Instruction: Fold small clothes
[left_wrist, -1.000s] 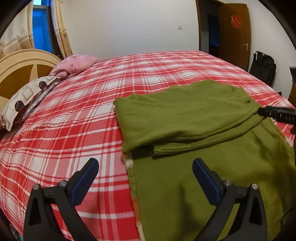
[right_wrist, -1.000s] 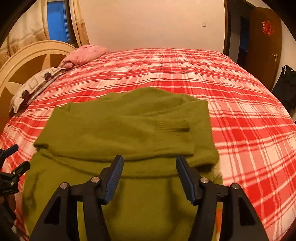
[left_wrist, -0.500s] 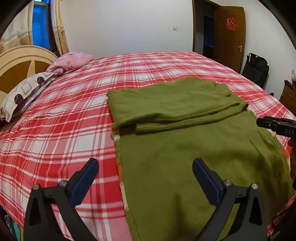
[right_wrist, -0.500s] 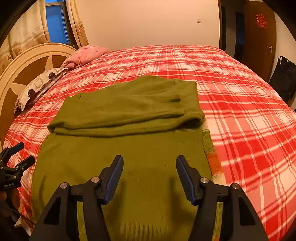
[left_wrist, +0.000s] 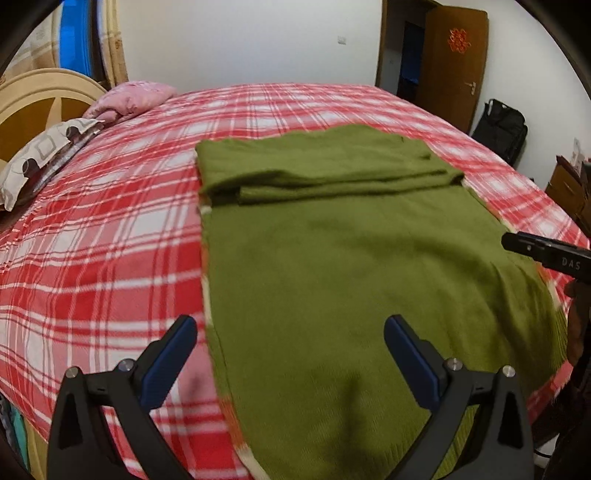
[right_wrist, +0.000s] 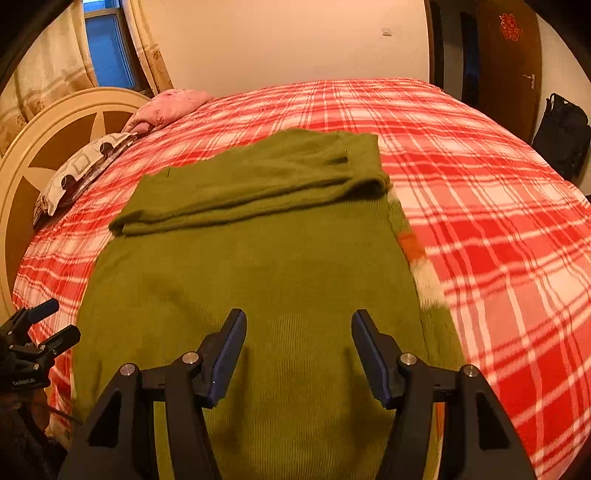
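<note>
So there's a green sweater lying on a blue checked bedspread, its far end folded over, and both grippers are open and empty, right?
Nearly. The bedspread is red and white checked, as both wrist views show. The green sweater, far end folded, and the open, empty left gripper and right gripper are right.

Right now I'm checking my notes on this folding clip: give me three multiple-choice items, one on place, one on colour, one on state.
1. Where does the sweater lie?
A. on the plaid bedspread
B. on the floor
C. on a chair

2. What is the sweater's main colour?
A. blue
B. olive green
C. black

3. How do the right gripper jaws stand?
A. shut on the sweater
B. shut on a pillow
C. open, empty

Answers: 1 A, red-and-white checks surround it; 2 B, green throughout; 3 C, the pads stand apart with only cloth below.
</note>
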